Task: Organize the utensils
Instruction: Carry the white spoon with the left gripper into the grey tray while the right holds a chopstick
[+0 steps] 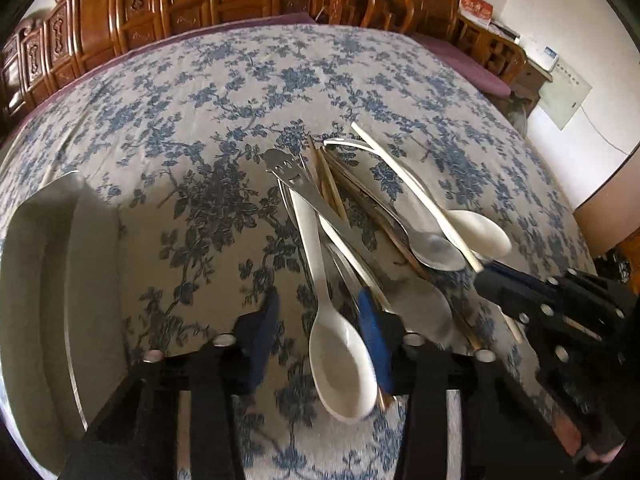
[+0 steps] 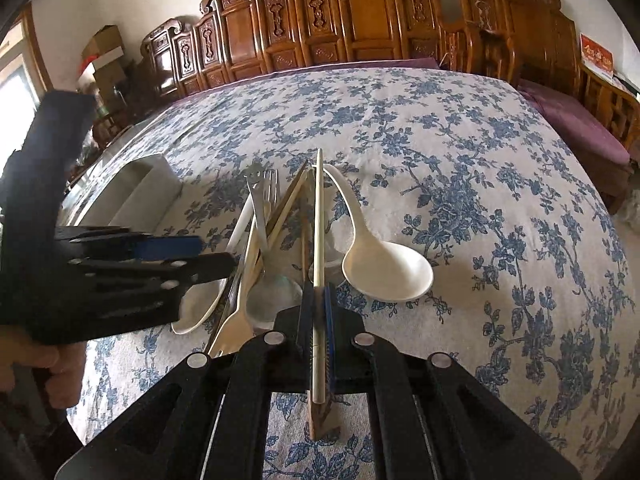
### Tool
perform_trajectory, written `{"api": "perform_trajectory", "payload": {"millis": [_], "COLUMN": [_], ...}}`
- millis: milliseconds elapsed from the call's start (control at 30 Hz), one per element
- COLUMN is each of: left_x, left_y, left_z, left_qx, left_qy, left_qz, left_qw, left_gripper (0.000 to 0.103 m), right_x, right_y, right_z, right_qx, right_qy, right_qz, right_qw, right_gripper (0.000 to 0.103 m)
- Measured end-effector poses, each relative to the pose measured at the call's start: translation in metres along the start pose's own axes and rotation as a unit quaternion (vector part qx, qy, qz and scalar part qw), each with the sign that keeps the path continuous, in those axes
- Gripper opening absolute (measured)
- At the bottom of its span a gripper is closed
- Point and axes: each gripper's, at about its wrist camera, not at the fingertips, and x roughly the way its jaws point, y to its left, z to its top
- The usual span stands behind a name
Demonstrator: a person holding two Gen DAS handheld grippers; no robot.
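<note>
So there's a messy pile of utensils (image 1: 360, 216) sitting on a worktop covered with a blue-flowered cloth (image 1: 224, 92): white plastic spoons, a couple of metal spoons, a metal fork, a steel handle with a little smiley face cut into it (image 1: 286, 170), plus wooden and pale chopsticks all crossed over each other. The right gripper (image 2: 318, 320) is pressed together and pinching one pale chopstick (image 2: 319, 240), which runs straight up between its blue pads and out over the pile; there's also a brown wooden stick end poking out just below it, can't tell if that one's clamped too. The big white ladle-style spoon (image 2: 386, 272) lies just to the right of that gripper, bowl facing up. The left gripper (image 1: 324, 332) is over the near end of the pile with its jaws partway spread. A white spoon (image 1: 340, 364) lies bowl-up between them, tight against the right-hand pad, with a gap on the other side, so it doesn't look clamped to me. In the right wrist view that left gripper comes in from the left, fingertips right at the spoon bowls. A white tray (image 1: 44, 280) sits on the cloth off to the left of the pile, well apart from it. Carved wooden furniture (image 2: 320, 12) lines the far side.
</note>
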Motion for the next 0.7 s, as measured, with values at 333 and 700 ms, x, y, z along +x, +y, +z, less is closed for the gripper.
{"api": "perform_trajectory", "payload": {"millis": [333,700], "left_x": [0.007,0.011], "left_y": [0.007,0.011], "left_z": [0.011,0.009], "left_qx": [-0.025,-0.023], "left_qy": [0.012,0.016], "left_qz": [-0.004,0.008], "left_qw": [0.9996,0.9996], "left_gripper": [0.026,0.006], "right_x": [-0.003,-0.004], "right_y": [0.000,0.002], "right_z": [0.001,-0.002], "right_qx": [0.008,0.004], "right_qy": [-0.007,-0.004], "right_qz": [0.001,-0.005], "right_qw": [1.000,1.000], "right_gripper": [0.006,0.006]}}
